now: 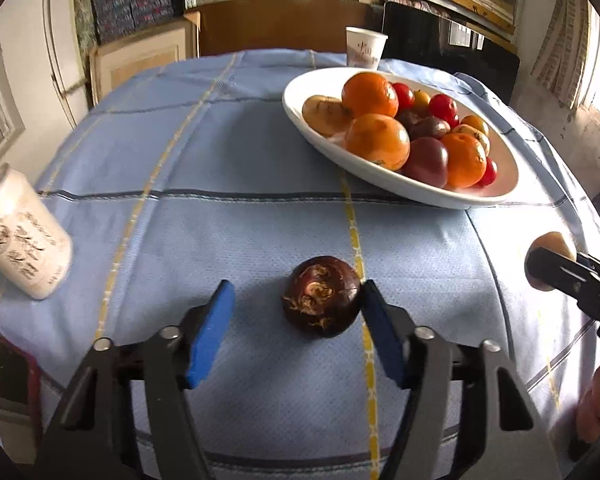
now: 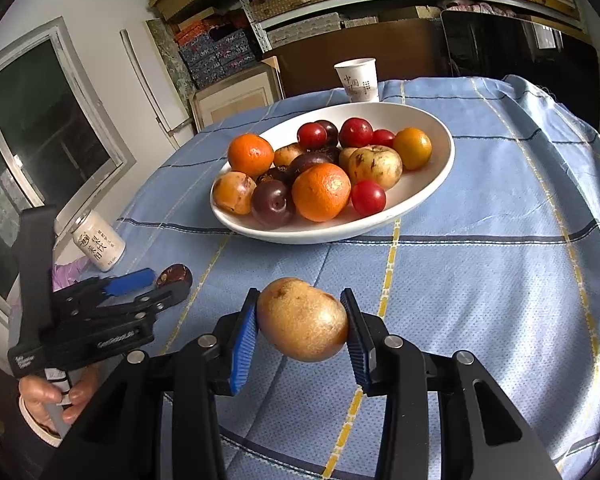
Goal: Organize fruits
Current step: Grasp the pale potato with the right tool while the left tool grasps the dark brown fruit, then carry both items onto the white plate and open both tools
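Right gripper (image 2: pixel 302 320) clamped on a tan fruit (image 2: pixel 302 319), held above the blue-clothed worktop (image 2: pixel 480 288); left gripper (image 1: pixel 296 312) with fingers (image 1: pixel 210 332) apart around a dark fruit (image 1: pixel 321 296) resting on the cloth, right pad at its skin; beyond, white bowl (image 2: pixel 432 184) heaped with fruit; farther back, paper cup (image 2: pixel 358 79).

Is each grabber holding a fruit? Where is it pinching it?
The right gripper holds a tan fruit, pinched on its two opposite sides. The left gripper holds nothing yet: the dark brown fruit lies on the tablecloth between its open fingers.
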A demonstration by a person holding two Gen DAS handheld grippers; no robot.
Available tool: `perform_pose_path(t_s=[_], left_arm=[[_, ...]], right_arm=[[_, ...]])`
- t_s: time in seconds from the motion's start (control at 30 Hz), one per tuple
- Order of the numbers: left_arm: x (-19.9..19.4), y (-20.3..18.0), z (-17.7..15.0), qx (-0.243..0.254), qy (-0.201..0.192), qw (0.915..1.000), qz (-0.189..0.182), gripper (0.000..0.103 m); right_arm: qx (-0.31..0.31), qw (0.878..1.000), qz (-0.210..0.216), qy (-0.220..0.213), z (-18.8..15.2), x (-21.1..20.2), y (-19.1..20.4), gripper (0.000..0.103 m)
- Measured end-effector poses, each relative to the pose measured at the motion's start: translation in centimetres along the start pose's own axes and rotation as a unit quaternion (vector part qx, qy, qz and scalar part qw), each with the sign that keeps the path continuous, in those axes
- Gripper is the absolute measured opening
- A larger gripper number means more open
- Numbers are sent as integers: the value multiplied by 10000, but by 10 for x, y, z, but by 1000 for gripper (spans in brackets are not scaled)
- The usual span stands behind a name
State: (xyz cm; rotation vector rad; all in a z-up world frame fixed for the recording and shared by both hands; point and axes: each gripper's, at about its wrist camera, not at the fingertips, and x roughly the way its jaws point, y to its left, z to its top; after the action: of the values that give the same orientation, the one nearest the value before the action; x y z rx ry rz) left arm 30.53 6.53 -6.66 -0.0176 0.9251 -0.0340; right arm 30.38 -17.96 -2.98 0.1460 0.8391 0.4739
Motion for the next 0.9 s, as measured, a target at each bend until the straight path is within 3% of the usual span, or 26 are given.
perform_pose_path(t_s=[0.17,0.23,0.47,0.63,0.9], left_arm=[[2,-8,-1,181,-27,9998,64,52],[1,-10,-2,200,-29,9998,-76,39],[-4,-21,-4,288,-50,9995,-86,39],[-24,-33,3,421,-338,9985,-132,39],[-49,-56,54,561,-833,9945,-312,38]], right_arm=[[-14,10000,15,-16,0,-1,0,41],[-8,10000,15,-12,1,-1,0,41],[1,10000,19,-57,2,-4,-1,41],[-1,9999,42,-147,6,-11,-1,41],[-67,9985,-63,-539,38,-32,-11,41]])
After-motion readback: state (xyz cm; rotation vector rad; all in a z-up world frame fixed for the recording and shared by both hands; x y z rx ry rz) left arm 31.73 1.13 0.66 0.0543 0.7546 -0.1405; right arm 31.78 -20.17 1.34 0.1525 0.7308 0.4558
